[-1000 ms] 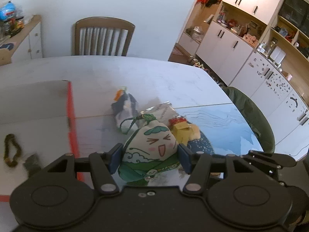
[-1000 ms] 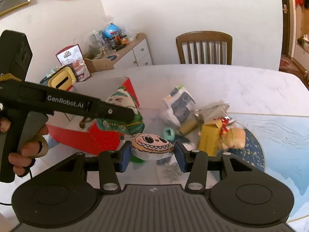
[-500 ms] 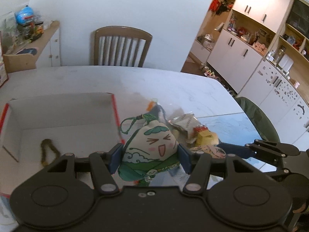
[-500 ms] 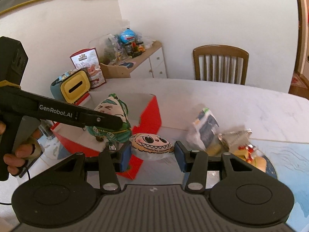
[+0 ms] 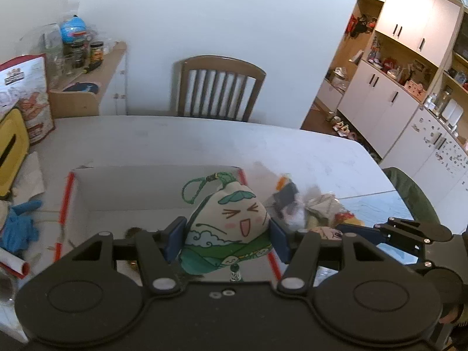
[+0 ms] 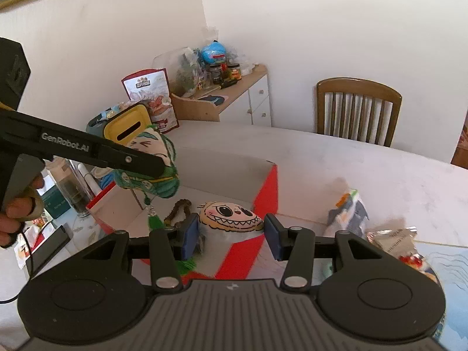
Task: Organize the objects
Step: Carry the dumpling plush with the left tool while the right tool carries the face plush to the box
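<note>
- Both grippers have moved from above the heap of odds and ends to above the red-edged box (image 5: 68, 201), each carrying its toy along.
- Left gripper (image 5: 226, 238): its blue pads are clenched on the two sides of a dumpling-shaped plush (image 5: 226, 228) with a laughing face, which sits upright between the fingers with its green loop cord on top.
- From the right wrist view this plush (image 6: 159, 172) hangs in the air over the box's far left part, its green tassel dangling below it.
- Right gripper (image 6: 231, 238): its pads grip a round toothy-faced plush (image 6: 229, 218), face up between the fingers, above the box's near right corner.
- A bead bracelet (image 6: 178, 210) lies on the box floor, just beside the left pad of the right gripper in that view.
- The heap of packets (image 6: 351, 213) lies on the white table (image 5: 204, 146), to the right of the box.
- A wooden chair (image 5: 218, 87) stands at the table's far side.
</note>
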Tool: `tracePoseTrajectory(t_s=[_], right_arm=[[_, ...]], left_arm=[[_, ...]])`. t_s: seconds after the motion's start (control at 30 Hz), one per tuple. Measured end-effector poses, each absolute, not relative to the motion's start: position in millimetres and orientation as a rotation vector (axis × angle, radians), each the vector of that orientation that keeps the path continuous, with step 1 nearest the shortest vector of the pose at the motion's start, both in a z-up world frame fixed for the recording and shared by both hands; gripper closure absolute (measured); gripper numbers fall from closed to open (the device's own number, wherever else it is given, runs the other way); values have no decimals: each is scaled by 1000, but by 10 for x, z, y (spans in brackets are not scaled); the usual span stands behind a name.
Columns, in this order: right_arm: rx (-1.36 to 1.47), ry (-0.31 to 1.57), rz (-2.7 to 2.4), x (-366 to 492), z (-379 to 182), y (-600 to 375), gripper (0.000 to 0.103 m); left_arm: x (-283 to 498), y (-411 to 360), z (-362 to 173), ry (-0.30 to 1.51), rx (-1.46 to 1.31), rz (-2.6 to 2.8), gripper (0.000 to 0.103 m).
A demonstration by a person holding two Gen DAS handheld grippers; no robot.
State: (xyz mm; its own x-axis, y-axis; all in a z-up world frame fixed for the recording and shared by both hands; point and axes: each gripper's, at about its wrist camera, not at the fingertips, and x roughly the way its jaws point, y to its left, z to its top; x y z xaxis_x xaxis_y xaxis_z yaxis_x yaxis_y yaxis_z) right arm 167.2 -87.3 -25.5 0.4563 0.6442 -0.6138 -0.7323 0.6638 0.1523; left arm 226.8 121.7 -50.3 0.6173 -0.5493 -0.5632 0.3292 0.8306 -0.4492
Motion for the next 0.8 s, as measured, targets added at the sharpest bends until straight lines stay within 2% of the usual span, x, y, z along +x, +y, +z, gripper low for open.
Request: tracePoseTrajectory(t_s=[0.43,0.8], right_arm=[[-217,712,853,1772,-476,-202,56],[-324,767,840,1994,-852,431,56]], left_arm=[[2507,1717,-725,767,-281,-429,43],[2860,1801,-1228,907,-224,-423,43]])
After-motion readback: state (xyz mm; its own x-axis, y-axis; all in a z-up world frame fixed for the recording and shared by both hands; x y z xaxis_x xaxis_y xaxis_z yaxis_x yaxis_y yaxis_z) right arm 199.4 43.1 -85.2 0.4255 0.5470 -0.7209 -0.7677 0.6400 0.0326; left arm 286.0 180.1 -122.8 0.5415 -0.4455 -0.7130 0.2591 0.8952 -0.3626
